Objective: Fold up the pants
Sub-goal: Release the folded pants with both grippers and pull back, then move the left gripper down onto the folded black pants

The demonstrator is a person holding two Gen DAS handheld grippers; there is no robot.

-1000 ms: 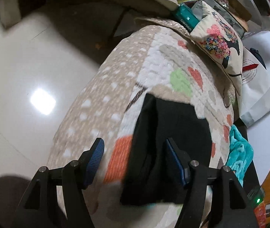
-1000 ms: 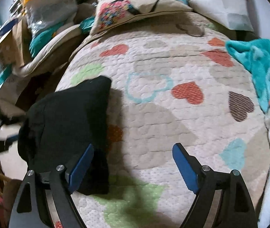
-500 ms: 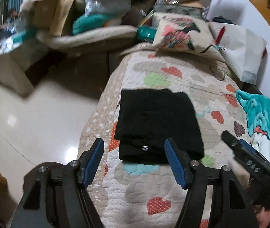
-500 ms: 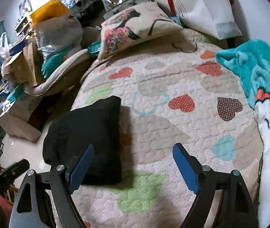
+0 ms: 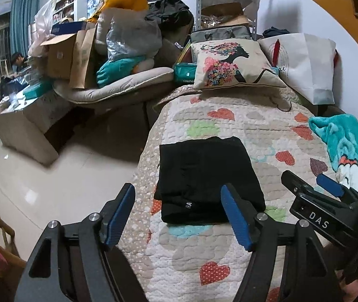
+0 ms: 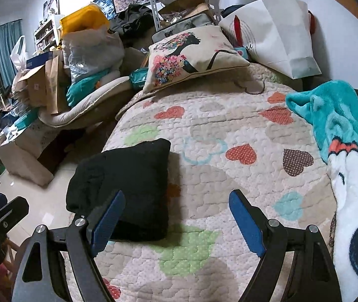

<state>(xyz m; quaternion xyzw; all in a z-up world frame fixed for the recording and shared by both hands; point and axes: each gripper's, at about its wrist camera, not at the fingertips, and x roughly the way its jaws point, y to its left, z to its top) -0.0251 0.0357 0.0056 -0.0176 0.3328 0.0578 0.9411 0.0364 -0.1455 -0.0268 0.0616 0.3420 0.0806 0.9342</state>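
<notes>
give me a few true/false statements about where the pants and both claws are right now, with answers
1. The black pants lie folded into a compact rectangle on the heart-patterned quilt. True.
2. The left claw is clamped on the pants. False: it is open and holds nothing.
3. The right claw is open and holds nothing. True.
4. The teal blanket lies on top of the pants. False: it lies apart from them, at the quilt's other side.
5. A floral cushion rests at the quilt's far end, beyond the pants. True.
</notes>
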